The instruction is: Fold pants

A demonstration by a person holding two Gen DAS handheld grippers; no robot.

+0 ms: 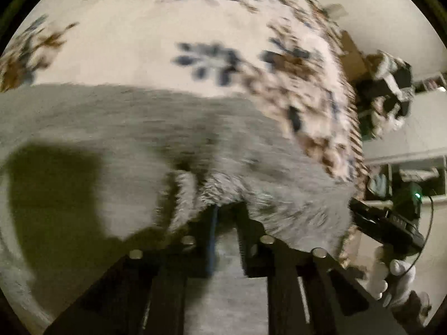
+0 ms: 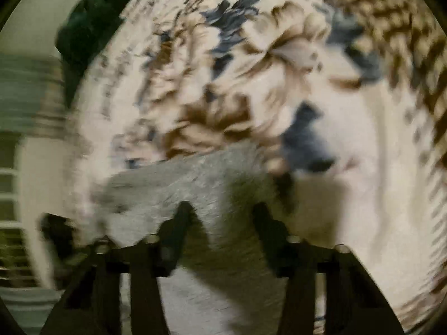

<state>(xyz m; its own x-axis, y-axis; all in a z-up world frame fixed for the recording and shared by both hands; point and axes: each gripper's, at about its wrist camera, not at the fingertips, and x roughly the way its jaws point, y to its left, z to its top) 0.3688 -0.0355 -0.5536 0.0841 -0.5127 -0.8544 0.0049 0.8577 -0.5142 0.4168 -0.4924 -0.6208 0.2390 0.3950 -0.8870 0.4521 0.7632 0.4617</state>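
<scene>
My left hand-held gripper (image 1: 223,217) pinched narrow on bunched edge of grey pants (image 1: 134,128), lifting fold. Pants lie spread on floral rug (image 1: 134,42), near its fringed right edge. My right hand-held gripper (image 2: 220,217) half-wide, jaws straddling pants' end near rug's patterned border, pads not pressing (frames blurred). Gloved hand (image 1: 391,279) grips it.
</scene>
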